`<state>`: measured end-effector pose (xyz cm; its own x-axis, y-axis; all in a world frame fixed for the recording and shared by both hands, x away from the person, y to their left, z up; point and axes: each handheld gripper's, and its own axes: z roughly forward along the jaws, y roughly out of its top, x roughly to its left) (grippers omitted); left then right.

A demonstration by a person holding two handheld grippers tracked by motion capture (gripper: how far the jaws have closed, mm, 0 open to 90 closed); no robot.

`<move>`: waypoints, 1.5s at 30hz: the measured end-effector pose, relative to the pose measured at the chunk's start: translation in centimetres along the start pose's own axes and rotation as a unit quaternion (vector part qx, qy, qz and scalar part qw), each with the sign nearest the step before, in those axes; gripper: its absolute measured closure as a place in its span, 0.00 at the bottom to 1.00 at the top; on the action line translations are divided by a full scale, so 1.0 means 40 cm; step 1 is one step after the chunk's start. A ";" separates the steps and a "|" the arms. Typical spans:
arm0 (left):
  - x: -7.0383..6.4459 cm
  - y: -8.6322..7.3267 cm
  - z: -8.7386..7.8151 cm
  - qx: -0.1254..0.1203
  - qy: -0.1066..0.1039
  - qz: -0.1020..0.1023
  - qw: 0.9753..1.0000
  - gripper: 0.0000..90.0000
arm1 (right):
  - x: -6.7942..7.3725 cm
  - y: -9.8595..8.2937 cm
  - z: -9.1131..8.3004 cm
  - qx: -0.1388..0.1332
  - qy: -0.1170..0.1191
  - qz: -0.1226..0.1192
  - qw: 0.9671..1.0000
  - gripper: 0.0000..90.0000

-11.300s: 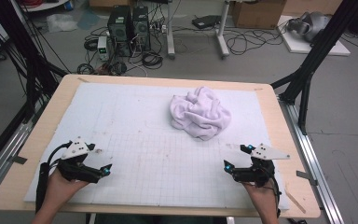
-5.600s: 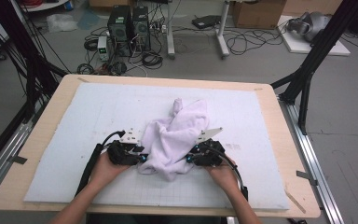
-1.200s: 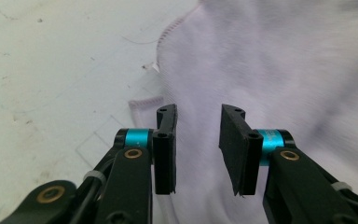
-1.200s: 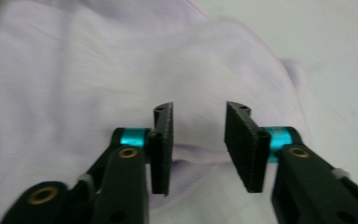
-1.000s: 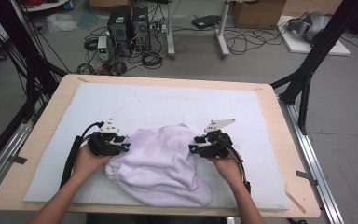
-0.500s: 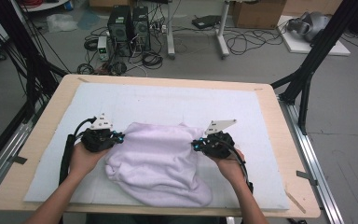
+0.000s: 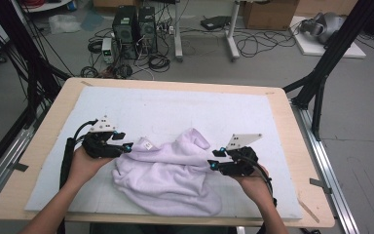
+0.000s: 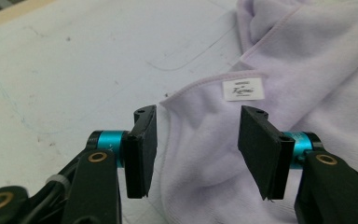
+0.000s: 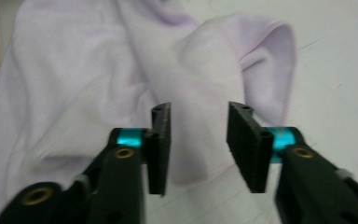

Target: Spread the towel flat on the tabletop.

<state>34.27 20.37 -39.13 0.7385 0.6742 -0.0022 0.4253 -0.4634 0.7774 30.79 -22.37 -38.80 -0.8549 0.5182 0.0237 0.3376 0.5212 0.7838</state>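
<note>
Left tool point(image 8: 193, 154) view shows towel point(image 8: 307, 84) label point(image 8: 243, 88)

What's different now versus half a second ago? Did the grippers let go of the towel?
Yes, both look released. The left gripper and right gripper now stand open over the lilac towel, which has slackened: its far edge sags and a corner has flopped up near the middle. The right gripper has also drawn nearer the person. The white mat is unchanged.
</note>
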 end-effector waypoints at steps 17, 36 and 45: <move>-0.021 -0.025 0.063 0.054 -0.021 0.041 0.998 0.95 | -0.026 -0.033 0.111 0.057 0.063 0.019 0.996 0.99; 0.103 0.213 -0.021 -0.037 0.067 0.019 0.997 0.96 | -0.157 0.204 -0.013 -0.002 -0.027 -0.028 0.999 1.00; 0.212 0.237 0.125 0.017 0.110 -0.043 0.993 0.64 | -0.306 0.292 0.056 0.016 -0.059 0.043 0.997 0.79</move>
<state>47.15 18.83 -34.93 0.5685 0.8196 0.0716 0.5020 -0.4145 0.7591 46.07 -21.10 -31.33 -0.7701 0.6377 0.0152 0.4221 0.4916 0.7617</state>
